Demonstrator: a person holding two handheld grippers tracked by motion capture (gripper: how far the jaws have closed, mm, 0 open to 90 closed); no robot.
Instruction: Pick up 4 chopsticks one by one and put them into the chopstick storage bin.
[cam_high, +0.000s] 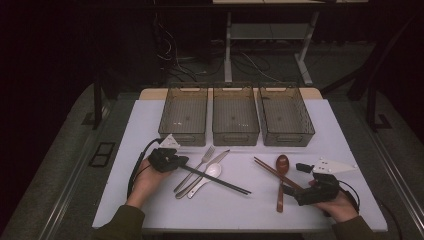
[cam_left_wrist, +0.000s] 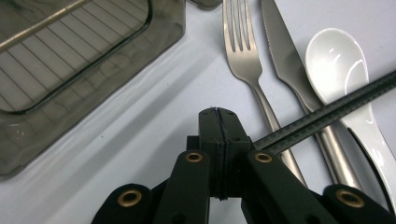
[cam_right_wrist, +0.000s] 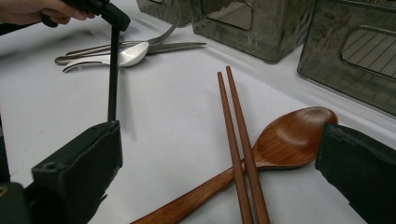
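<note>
Left gripper (cam_left_wrist: 218, 116) has its jaws clamped on a black chopstick (cam_high: 215, 180), apparently a pair, slanting across the fork (cam_high: 196, 173), knife (cam_high: 205, 171) and white spoon (cam_high: 209, 176) on the table (cam_high: 150, 125); right gripper (cam_high: 290, 191) rests with jaws apart beside the wooden spoon (cam_high: 281, 176).

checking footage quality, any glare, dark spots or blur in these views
High view: dim, surroundings near black, only the white table is lit. Left gripper view: glare spots on the white spoon, jaws sharp. Right gripper view: near jaws soft, wooden spoon shows sheen.
</note>
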